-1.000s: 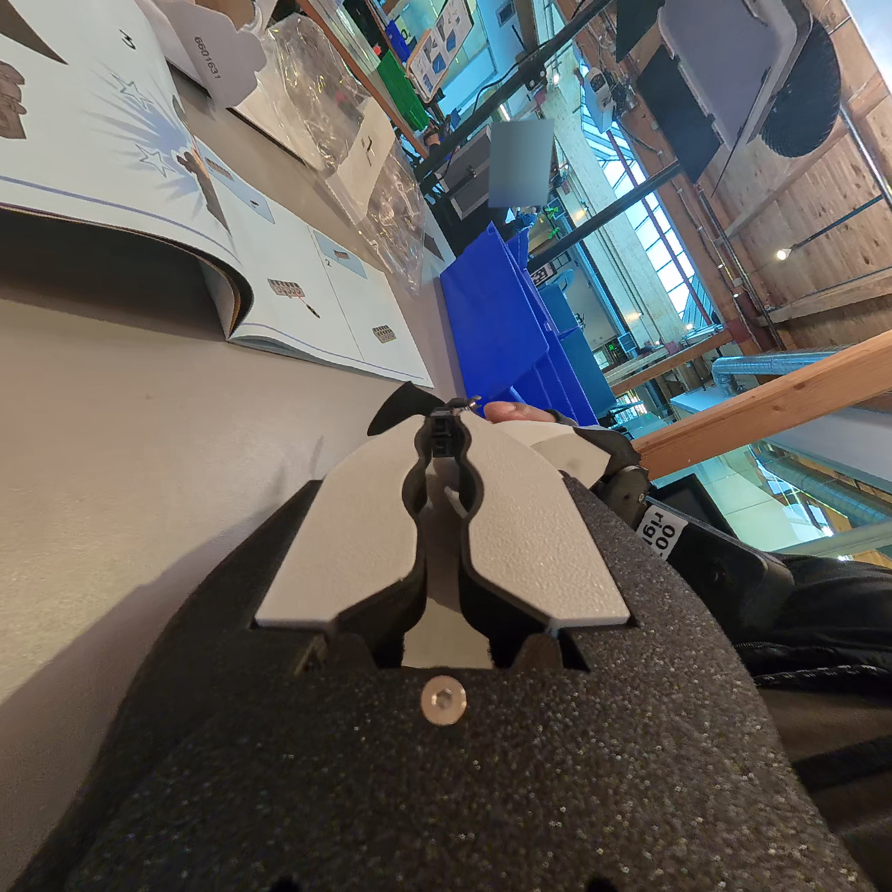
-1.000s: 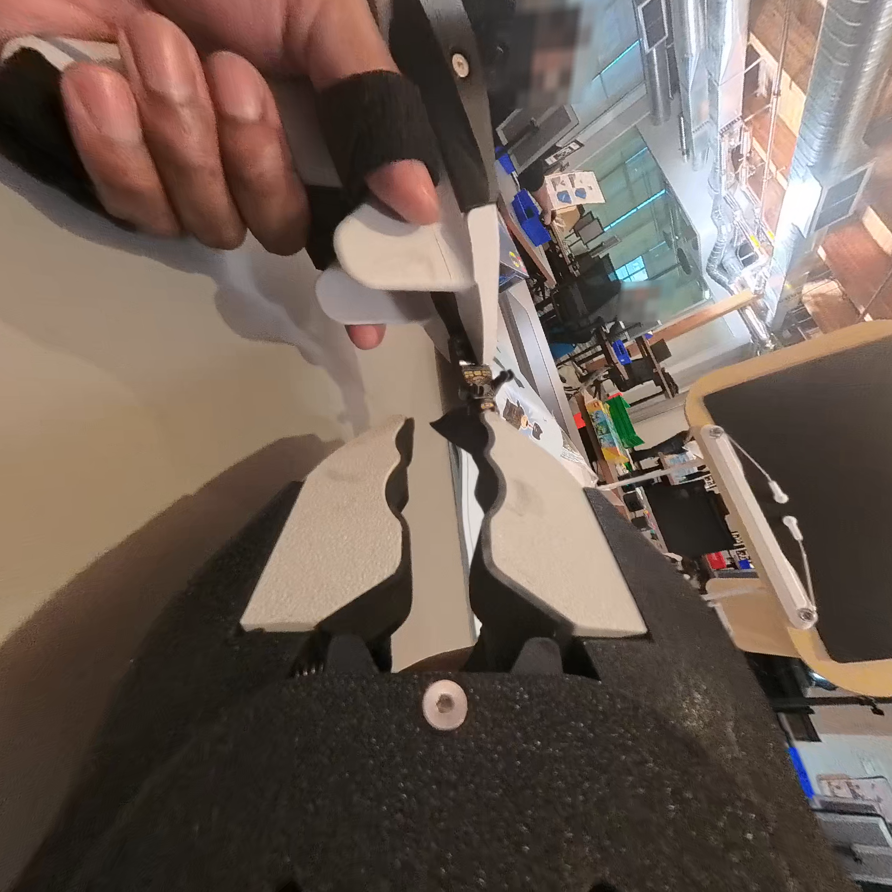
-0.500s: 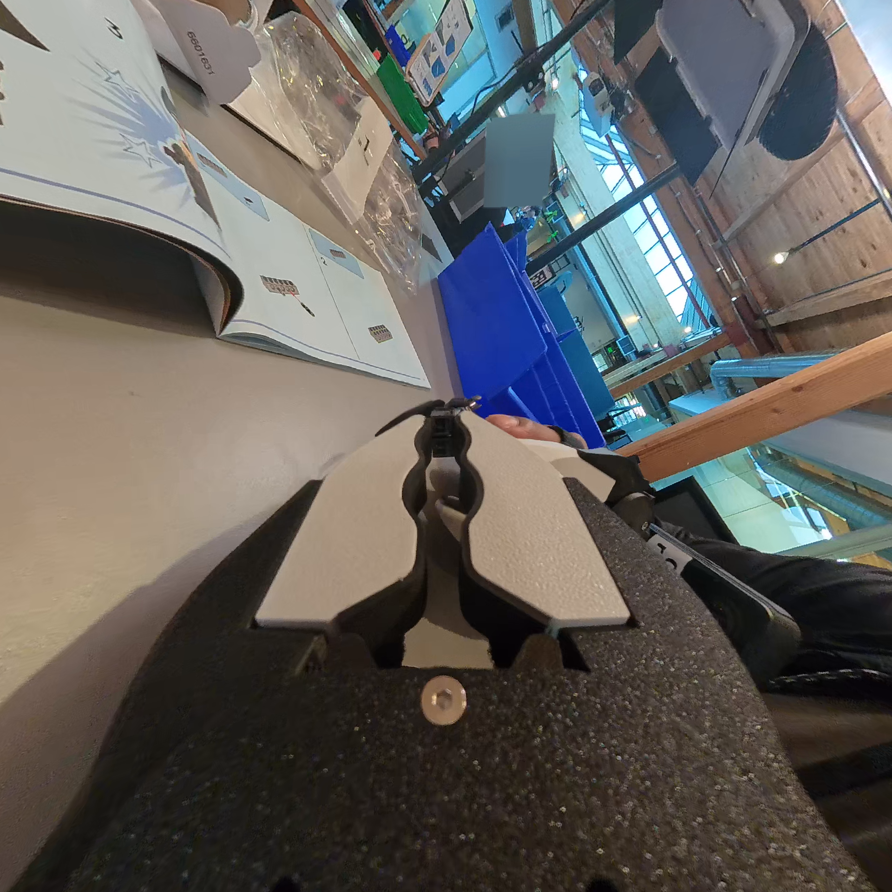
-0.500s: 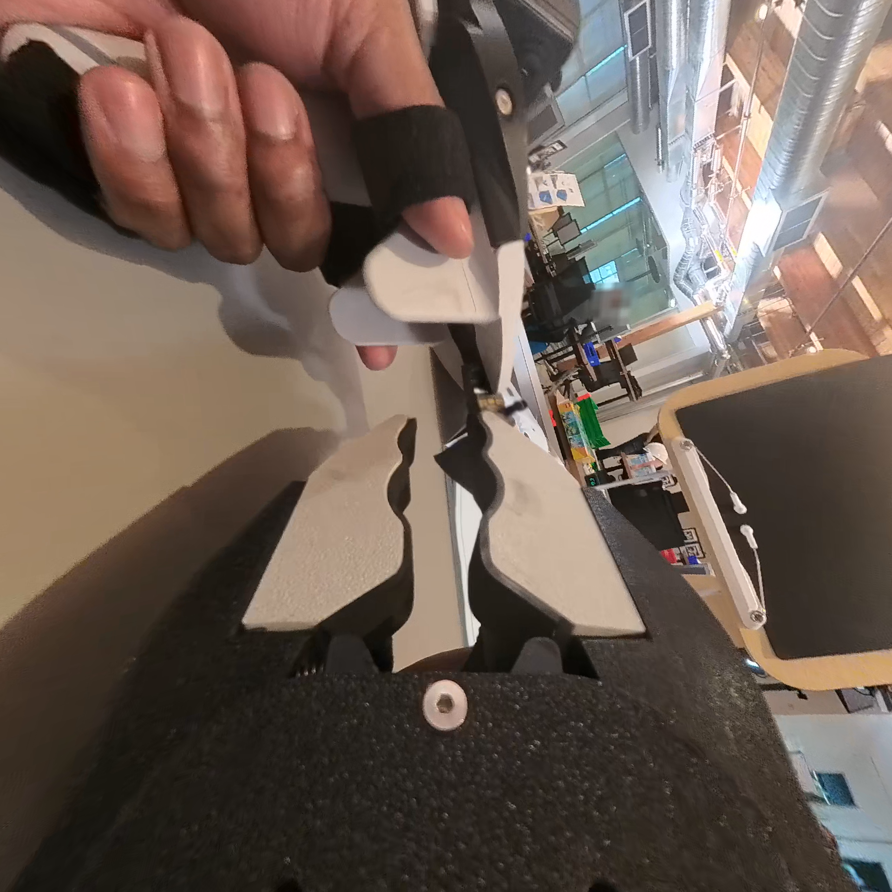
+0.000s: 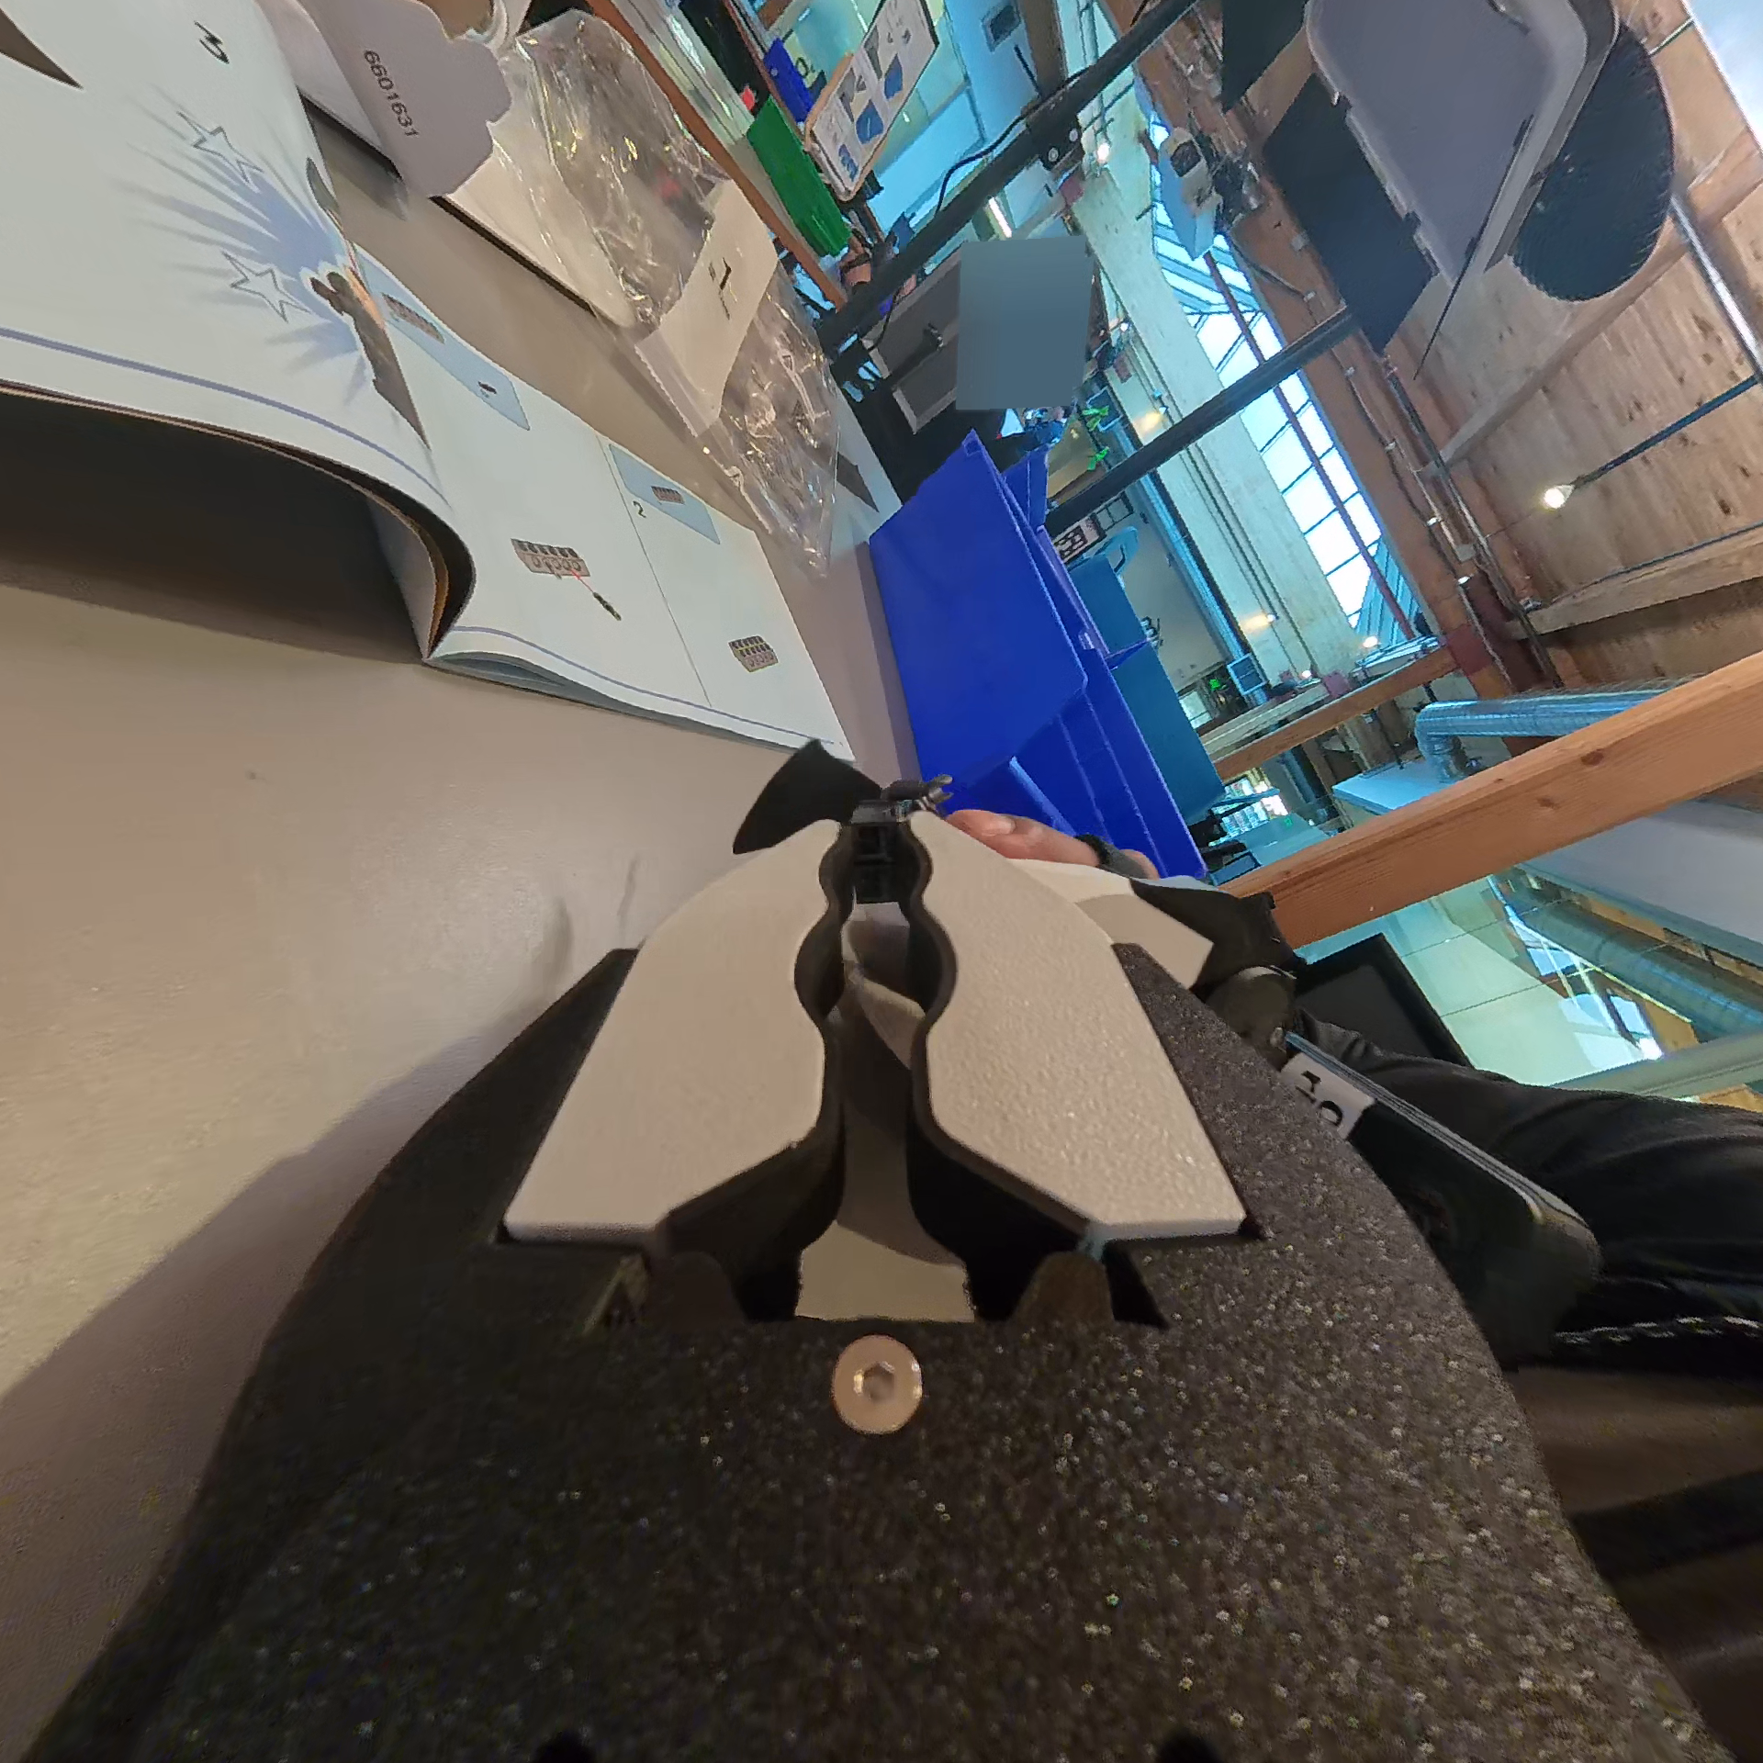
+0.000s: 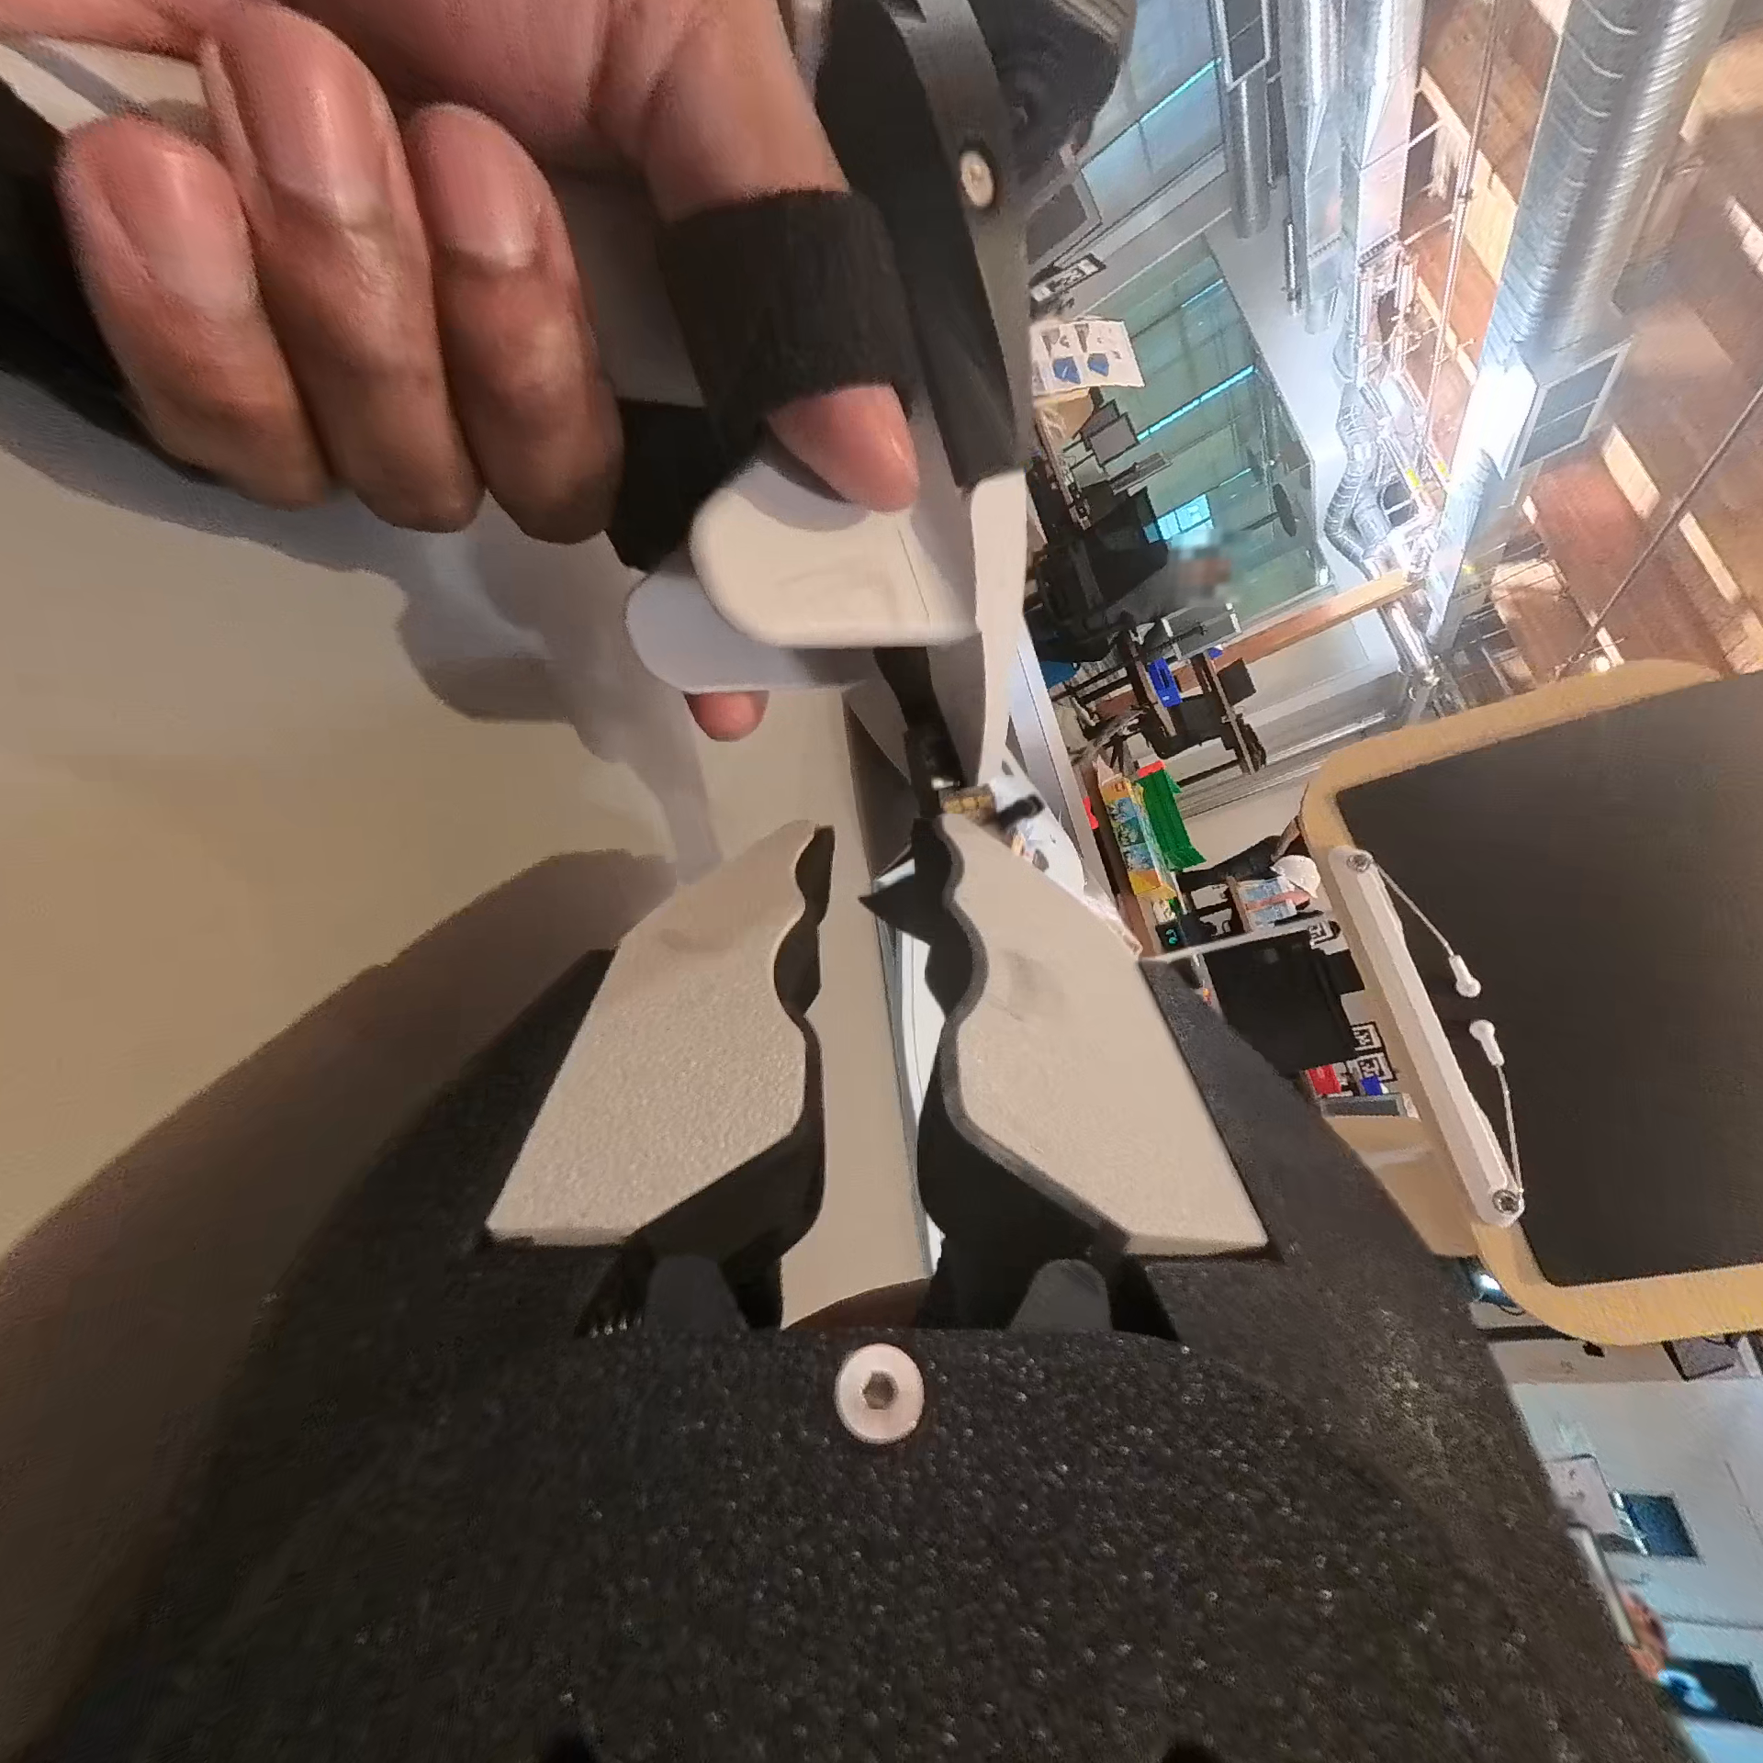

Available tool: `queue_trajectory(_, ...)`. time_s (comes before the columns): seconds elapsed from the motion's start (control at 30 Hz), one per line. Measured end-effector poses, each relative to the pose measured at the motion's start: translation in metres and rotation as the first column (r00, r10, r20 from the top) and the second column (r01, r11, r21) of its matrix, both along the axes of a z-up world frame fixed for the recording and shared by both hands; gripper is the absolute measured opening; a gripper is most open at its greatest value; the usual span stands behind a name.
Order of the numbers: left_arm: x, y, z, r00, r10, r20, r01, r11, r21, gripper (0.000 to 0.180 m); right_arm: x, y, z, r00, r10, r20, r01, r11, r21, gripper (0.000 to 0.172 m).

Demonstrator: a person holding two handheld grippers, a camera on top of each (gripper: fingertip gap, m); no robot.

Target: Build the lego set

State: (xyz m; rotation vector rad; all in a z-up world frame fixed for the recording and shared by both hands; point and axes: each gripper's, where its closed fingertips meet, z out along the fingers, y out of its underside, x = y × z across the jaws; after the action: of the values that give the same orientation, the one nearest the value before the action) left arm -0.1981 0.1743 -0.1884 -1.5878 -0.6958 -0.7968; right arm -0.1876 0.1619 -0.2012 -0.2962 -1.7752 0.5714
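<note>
My left gripper (image 5: 873,840) is shut on a small black toy figure (image 5: 873,863) at its fingertips. A black cape piece (image 5: 792,797) and a small black part (image 5: 916,790) stick out beyond the tips. In the right wrist view the left gripper (image 6: 940,735), held by a hand (image 6: 382,286), points down with the figure (image 6: 930,754) and a tan piece (image 6: 964,797) at its tips. My right gripper (image 6: 882,830) is open just below it. The black cape (image 6: 911,897) lies between its fingers against the right one, and the left finger stands clear of it.
An open instruction booklet (image 5: 572,534) lies on the grey table (image 5: 238,906), with clear plastic bags (image 5: 611,191) and white cards behind it. Blue bins (image 5: 983,620) stand past the table edge. A wood-edged black board (image 6: 1574,954) is at the right. Both grippers' tips are close together, under 4 cm apart.
My right gripper's jaws have narrowed a little around the cape. The left gripper with the figure has come slightly closer to the right fingertips. The left grasp is unchanged.
</note>
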Motion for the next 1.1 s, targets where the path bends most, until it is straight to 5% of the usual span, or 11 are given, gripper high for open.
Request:
queue_trajectory(0.17,-0.002,-0.001,-0.003,1.0,0.007,-0.01,-0.007,1.0,-0.026,0.008,0.001,0.0,-0.001,1.0,-0.001,-0.009,0.001,1.0,0.026,0.018)
queue_trajectory(0.4,-0.024,-0.018,-0.038,0.964,-0.032,-0.264,-0.058,0.943,-0.327,0.008,-0.004,0.007,-0.017,0.996,-0.031,0.088,0.029,0.999,0.019,0.017)
queue_trajectory(0.57,-0.023,-0.017,-0.046,0.961,-0.084,-0.263,-0.025,0.923,-0.383,0.008,-0.006,0.01,-0.028,0.99,-0.043,0.136,0.039,0.999,0.033,0.017)
queue_trajectory(0.83,-0.03,-0.017,-0.042,0.955,-0.045,-0.293,-0.069,0.927,-0.368,0.04,-0.006,0.01,-0.033,0.988,-0.05,0.147,0.04,0.997,0.067,0.015)
queue_trajectory(1.0,-0.048,-0.023,-0.018,0.895,0.041,-0.444,-0.172,0.95,-0.26,0.042,-0.006,0.009,-0.038,0.973,-0.065,0.22,0.048,0.996,0.079,0.012)
queue_trajectory(1.1,-0.057,-0.027,-0.004,0.852,0.109,-0.512,-0.229,0.957,-0.178,0.038,-0.005,0.007,-0.038,0.94,-0.104,0.325,0.03,0.974,0.226,0.012)
